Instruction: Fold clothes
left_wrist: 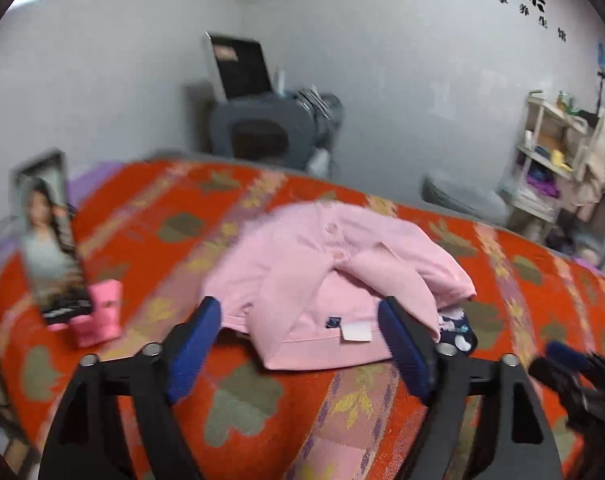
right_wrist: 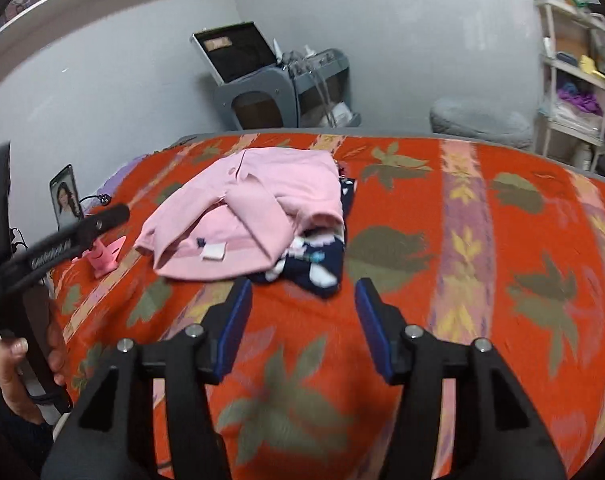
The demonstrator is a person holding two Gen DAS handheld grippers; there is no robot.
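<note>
A pink garment lies loosely folded on the red patterned bedspread, its white label facing me. Under its right edge a navy printed garment pokes out. My left gripper is open, its blue pads standing on either side of the pink garment's near hem without pressing on it. My right gripper is open over bare bedspread, just short of the navy garment. A hand holds the left gripper's handle at the left edge of the right wrist view.
A phone stands on a pink holder at the bed's left. Beyond the bed are a grey cart with an open case, a grey cushion and a cluttered shelf.
</note>
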